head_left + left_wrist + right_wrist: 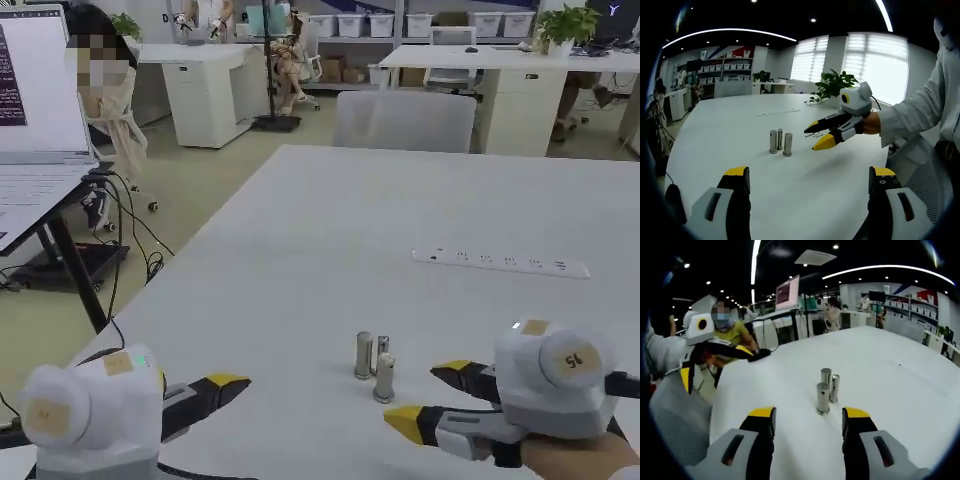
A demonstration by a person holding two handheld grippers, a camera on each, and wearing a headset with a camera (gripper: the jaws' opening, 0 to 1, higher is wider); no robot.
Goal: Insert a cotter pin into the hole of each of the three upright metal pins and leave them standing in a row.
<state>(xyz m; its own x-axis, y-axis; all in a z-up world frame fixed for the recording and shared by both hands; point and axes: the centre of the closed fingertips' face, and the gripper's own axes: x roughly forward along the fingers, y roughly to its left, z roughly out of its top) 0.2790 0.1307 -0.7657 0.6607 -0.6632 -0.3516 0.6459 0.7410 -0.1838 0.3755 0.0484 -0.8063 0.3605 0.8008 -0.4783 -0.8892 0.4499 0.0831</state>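
Pins bunched, both tongs empty

At the near left the left gripper point(809, 175) hovers over the white table point(300, 230), its jaws spread wide with nothing between them. Right of it, near the table's front edge, the three metal pins point(374, 365) stand upright in a tight cluster, almost touching and not in a row. Just right of them the right gripper point(430, 395) points at the cluster, its jaws likewise apart and empty. A power strip point(500, 262) lies well behind.

To do this step well, I would steady one pin low on its shaft with one gripper, turn its hole toward the other, and feed the cotter pin straight through without nudging the neighbouring pins.

Cotter pins are too small to make out on the table. The holes in the pins cannot be seen either, so their facing is unknown.
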